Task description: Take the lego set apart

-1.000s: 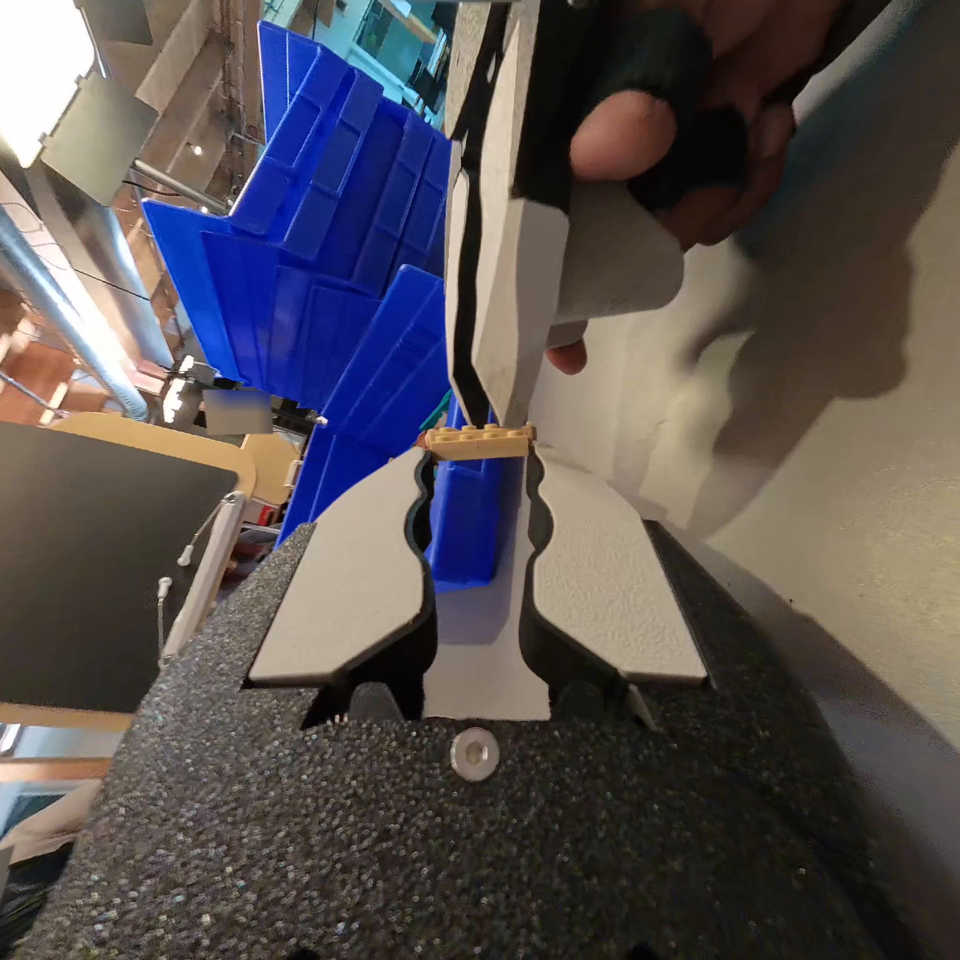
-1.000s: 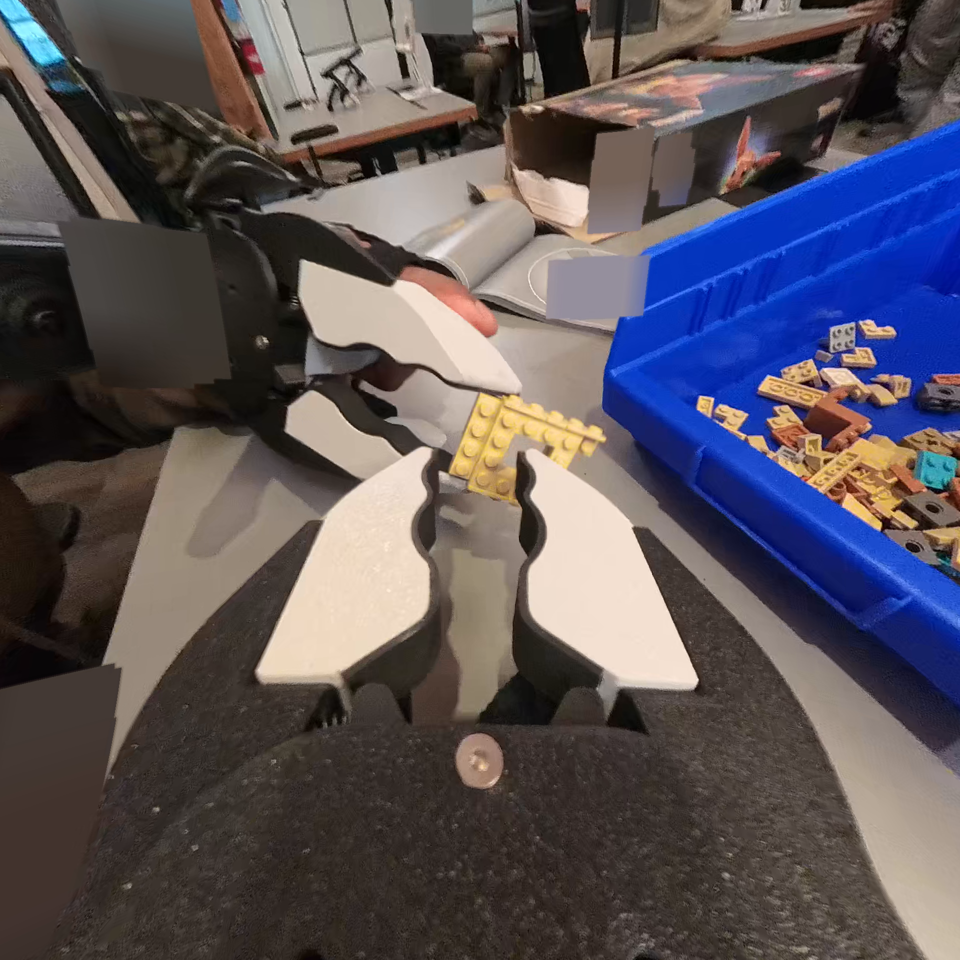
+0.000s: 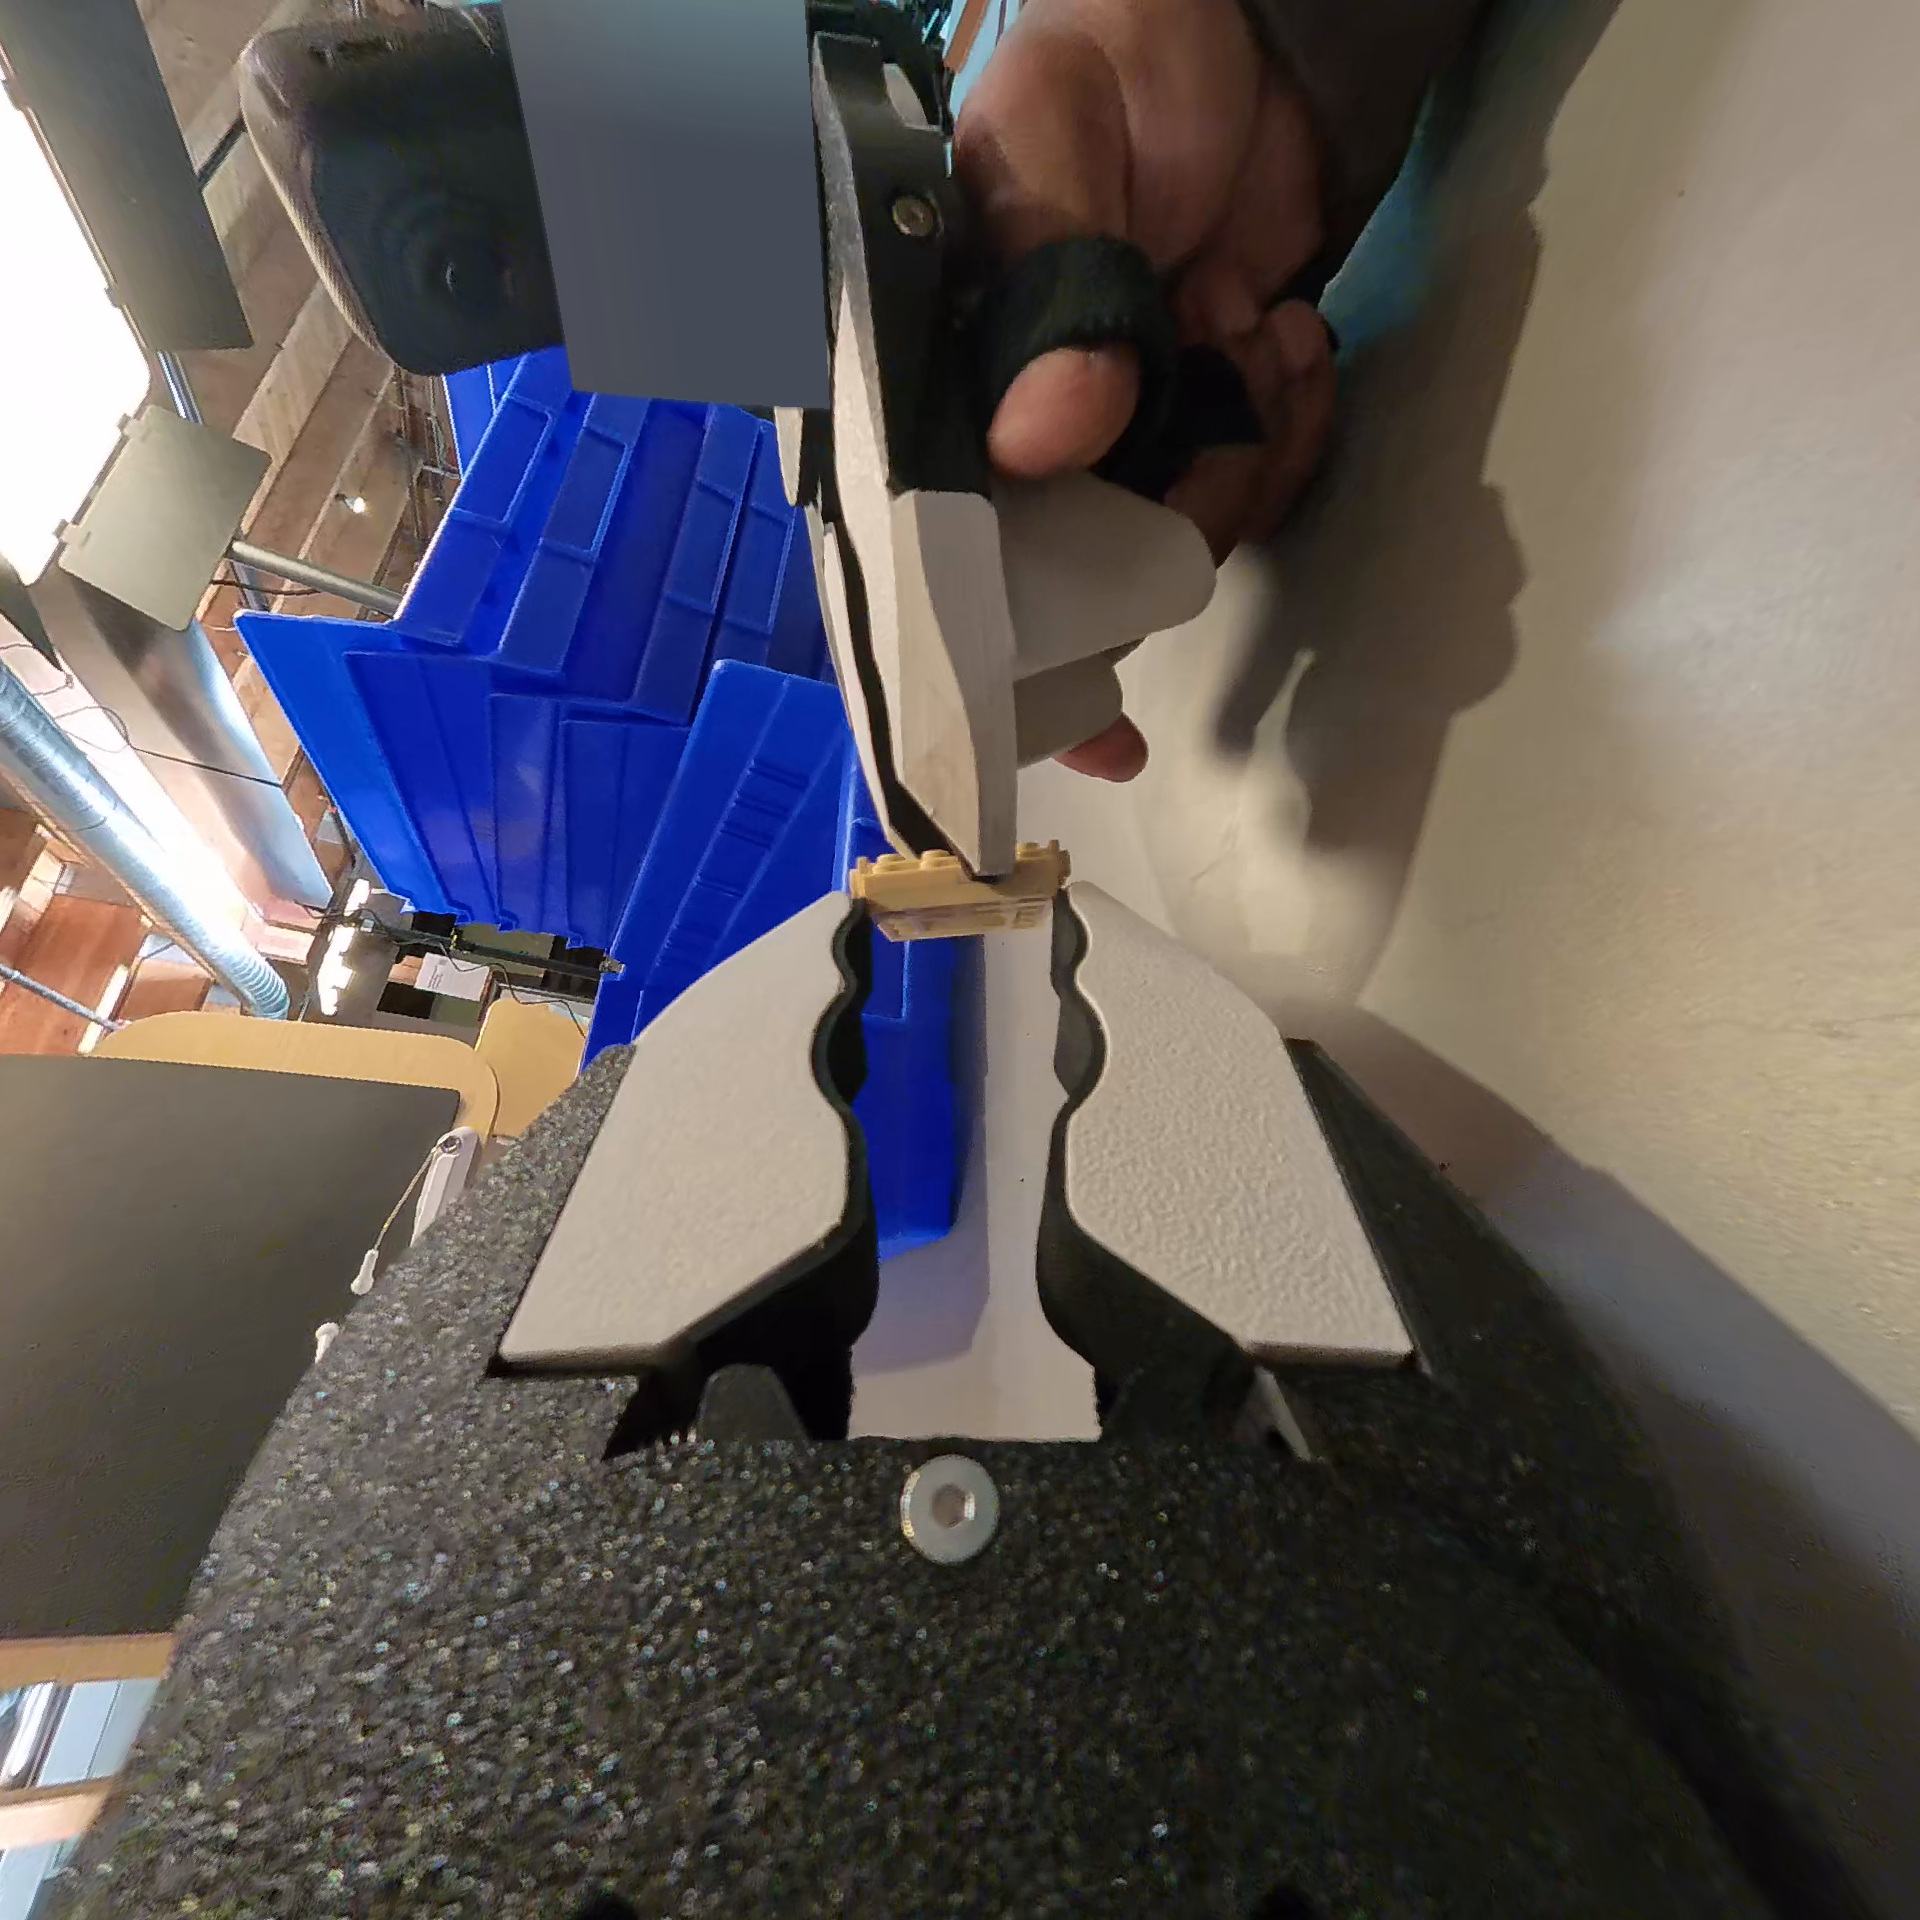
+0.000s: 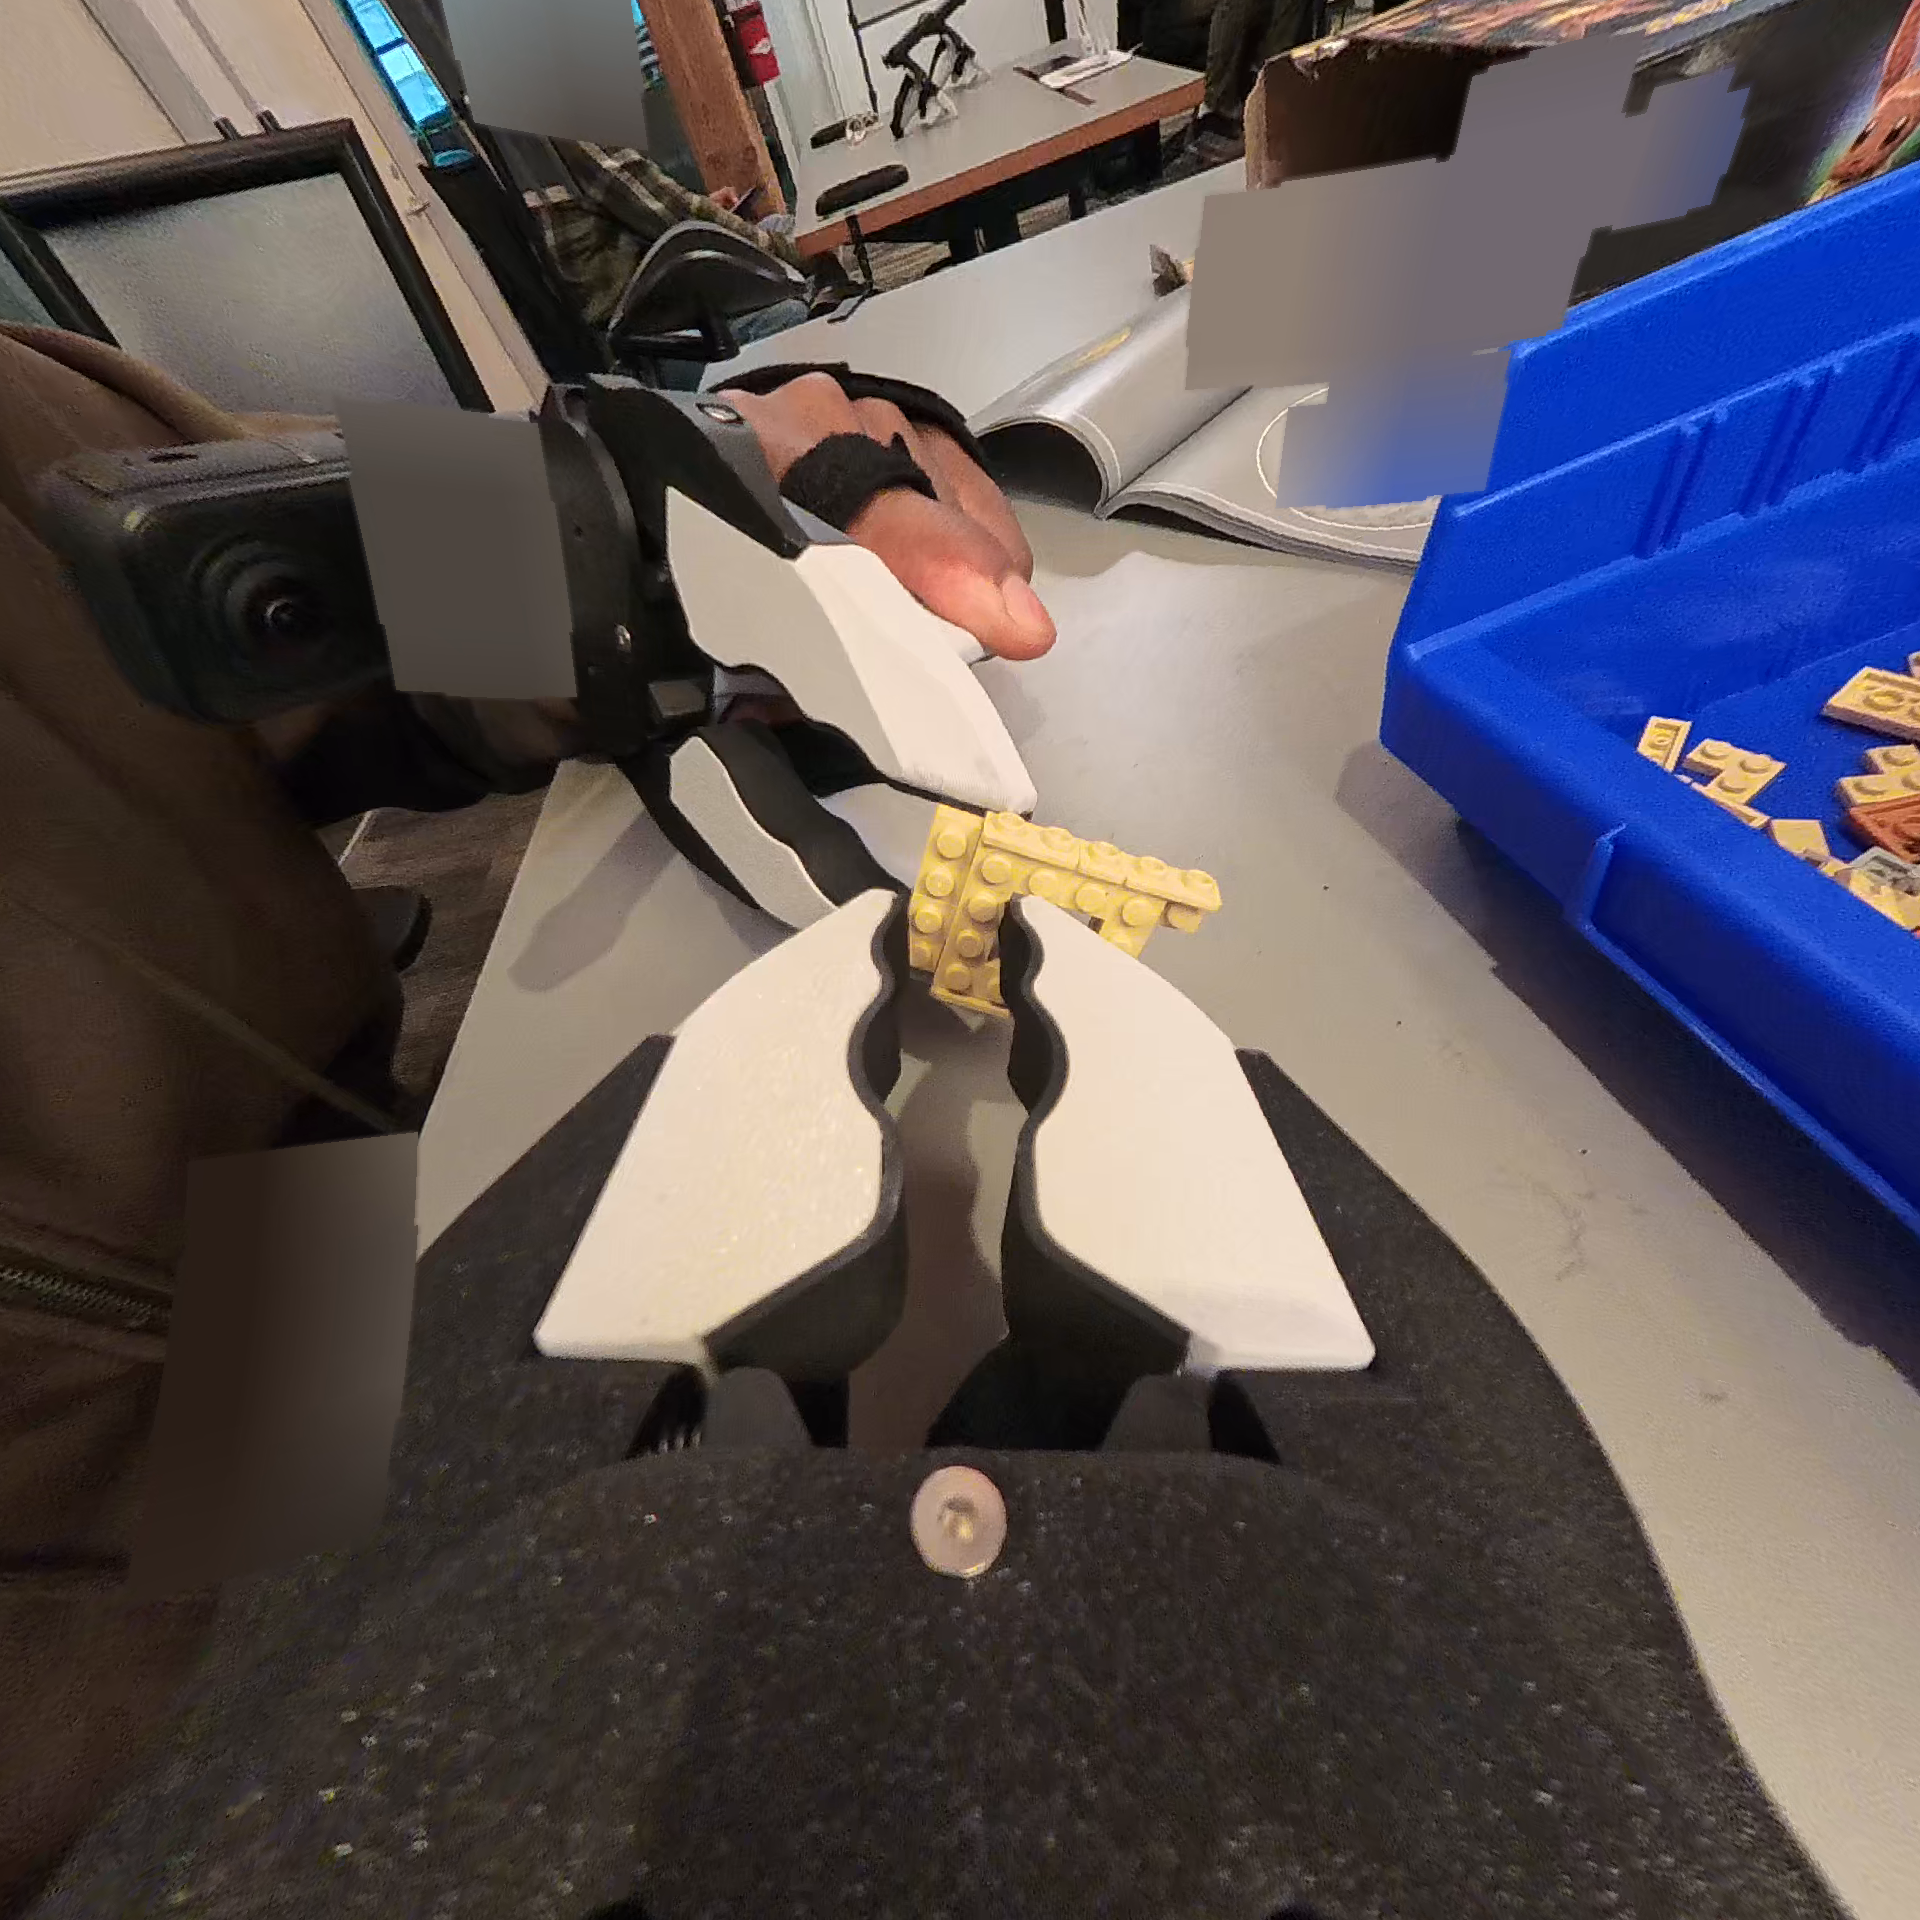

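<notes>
Two grippers, one tan brick piece

The right gripper [image 4: 961,940] and left gripper [image 3: 956,914] both squeeze the tan brick piece [image 4: 1049,894], beside the blue bin [image 4: 1662,623].

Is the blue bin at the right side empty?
No, the blue bin holds many loose small bricks in tan and brown on its floor.

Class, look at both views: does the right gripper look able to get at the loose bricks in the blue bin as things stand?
Probably not yet. The right gripper is shut on the tan brick assembly, which the left gripper also clamps. The blue bin is open-topped.
</notes>
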Demonstrator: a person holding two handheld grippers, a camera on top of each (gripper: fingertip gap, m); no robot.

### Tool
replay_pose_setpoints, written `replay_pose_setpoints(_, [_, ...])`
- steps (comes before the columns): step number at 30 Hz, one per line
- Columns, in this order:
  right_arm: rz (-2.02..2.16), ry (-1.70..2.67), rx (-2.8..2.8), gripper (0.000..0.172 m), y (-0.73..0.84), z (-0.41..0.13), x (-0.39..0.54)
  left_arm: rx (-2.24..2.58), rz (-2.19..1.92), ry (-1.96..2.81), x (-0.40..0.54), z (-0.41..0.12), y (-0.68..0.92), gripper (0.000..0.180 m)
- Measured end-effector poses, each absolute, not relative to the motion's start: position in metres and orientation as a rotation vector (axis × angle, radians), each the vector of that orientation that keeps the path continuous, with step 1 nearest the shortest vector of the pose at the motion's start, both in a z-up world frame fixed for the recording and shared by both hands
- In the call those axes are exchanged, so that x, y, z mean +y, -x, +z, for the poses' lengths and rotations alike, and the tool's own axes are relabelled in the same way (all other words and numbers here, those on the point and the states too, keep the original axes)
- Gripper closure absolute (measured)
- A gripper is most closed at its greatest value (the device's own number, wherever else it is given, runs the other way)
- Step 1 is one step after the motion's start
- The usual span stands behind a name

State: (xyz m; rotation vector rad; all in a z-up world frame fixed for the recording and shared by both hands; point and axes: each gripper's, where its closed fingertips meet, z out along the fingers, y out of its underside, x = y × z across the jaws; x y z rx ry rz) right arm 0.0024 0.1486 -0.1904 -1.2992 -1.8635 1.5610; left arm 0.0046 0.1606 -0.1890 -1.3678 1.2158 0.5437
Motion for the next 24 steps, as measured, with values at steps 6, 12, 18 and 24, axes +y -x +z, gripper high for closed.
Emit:
replay_pose_setpoints(6, [1.602,1.320,-1.876,0.155,-0.0050,-0.1904,0.1479,1.223,0.534,1.363,0.1596,-0.1892,-0.0069,0.147])
replay_pose_setpoints(12, [1.640,1.329,-1.888,0.156,-0.0074,-0.1899,0.1466,1.227,0.516,1.356,0.1582,-0.1889,-0.0092,0.148])
replay_pose_setpoints(18, [1.669,1.334,-1.887,0.156,-0.0084,-0.1889,0.1461,1.224,0.503,1.357,0.1577,-0.1881,-0.0103,0.148])
replay_pose_setpoints(24, [1.716,1.350,-1.892,0.156,-0.0105,-0.1875,0.1455,1.221,0.486,1.357,0.1569,-0.1875,-0.0118,0.148])
